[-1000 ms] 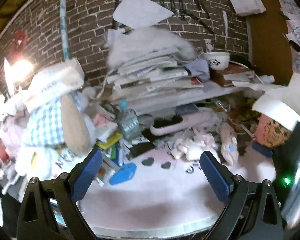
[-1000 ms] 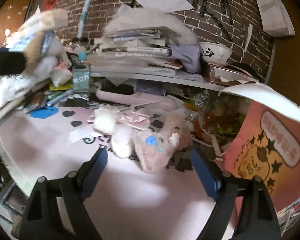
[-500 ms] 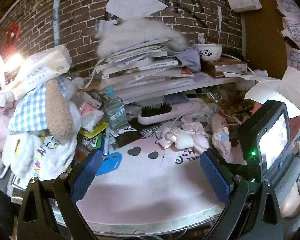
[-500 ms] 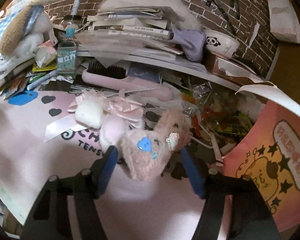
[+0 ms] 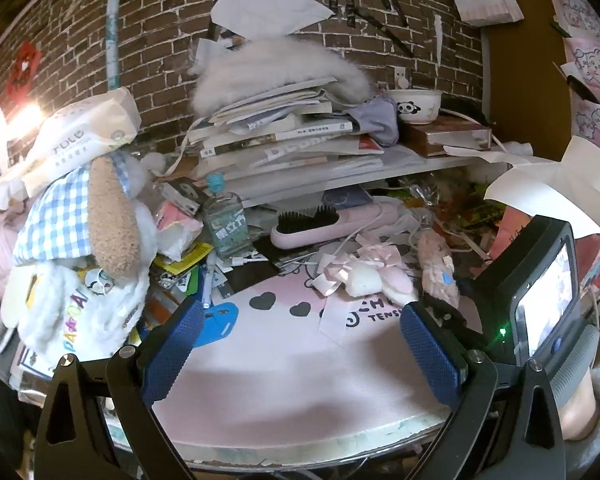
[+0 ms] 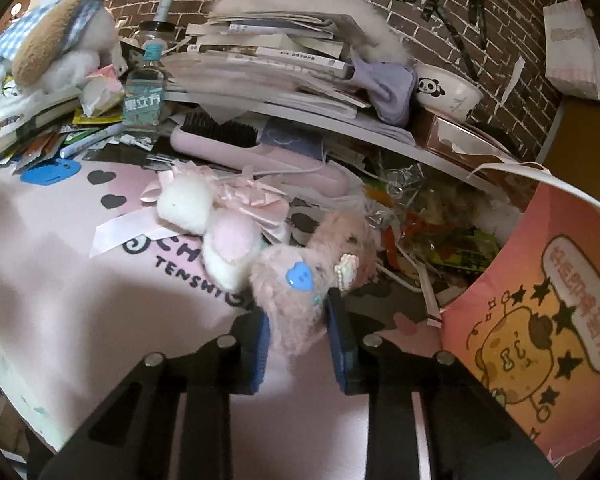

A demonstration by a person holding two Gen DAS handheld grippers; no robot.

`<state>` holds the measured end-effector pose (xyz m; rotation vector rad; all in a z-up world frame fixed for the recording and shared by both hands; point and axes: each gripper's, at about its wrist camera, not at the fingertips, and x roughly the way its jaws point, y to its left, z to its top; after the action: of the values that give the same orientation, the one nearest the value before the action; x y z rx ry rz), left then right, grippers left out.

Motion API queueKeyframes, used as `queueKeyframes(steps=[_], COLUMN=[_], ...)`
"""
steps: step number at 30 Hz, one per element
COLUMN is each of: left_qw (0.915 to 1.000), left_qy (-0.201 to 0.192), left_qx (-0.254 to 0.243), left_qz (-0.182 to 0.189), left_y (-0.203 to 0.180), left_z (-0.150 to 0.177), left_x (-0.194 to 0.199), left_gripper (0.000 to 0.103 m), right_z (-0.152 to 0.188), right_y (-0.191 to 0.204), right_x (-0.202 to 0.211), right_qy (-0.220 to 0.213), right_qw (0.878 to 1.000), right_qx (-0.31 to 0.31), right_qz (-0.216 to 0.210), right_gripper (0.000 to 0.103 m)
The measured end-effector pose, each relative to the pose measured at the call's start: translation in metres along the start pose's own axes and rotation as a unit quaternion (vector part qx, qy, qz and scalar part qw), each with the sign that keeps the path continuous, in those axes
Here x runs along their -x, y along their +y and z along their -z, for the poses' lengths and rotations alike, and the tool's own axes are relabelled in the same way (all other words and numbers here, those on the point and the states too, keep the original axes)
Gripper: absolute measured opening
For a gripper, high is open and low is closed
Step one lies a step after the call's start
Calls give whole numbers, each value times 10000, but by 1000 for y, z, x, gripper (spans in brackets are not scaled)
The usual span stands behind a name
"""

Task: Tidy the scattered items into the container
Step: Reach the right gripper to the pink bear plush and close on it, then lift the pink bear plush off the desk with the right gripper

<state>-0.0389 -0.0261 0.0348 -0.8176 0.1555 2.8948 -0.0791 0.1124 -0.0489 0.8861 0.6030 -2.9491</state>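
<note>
The right tool point(image 6: 296, 316) pinches a fuzzy pink plush toy point(image 6: 300, 276) on the pink bench point(image 6: 80, 300); the toy's lower end is hidden between the blue pads, and it seems to touch a white plush point(image 6: 186, 204) with satin ribbons. The left tool point(image 5: 300, 344) hovers spread wide, empty. The pink paper container point(image 6: 539, 300) is cut off at the right edge.

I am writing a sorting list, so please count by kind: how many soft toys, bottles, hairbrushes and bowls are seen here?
Soft toys: 3 (pink toy in the right tongs, white toy with ribbons, large toy in checked cloth)
Bottles: 1 (clear bottle)
Hairbrushes: 1 (pink hairbrush)
Bowls: 1 (panda bowl)
Total: 6
Grey fluff on books: unclear, uncounted.
</note>
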Motion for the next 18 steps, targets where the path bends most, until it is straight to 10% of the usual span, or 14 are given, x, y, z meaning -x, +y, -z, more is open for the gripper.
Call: queueKeyframes(steps=[13,18], left_qw=[10000,9999], left_qy=[48,64], left_qx=[52,96], left_qz=[58,71], left_y=[-4,-4], left_z=[2,2], left_x=[-2,-2], left_gripper=[98,98], right_z=[29,34], right_y=[13,14], right_x=[46,45], right_qy=[-506,-555], right_qw=[9974,9970], right_qx=[521,525], right_qz=[-30,129], right_gripper=[18,35])
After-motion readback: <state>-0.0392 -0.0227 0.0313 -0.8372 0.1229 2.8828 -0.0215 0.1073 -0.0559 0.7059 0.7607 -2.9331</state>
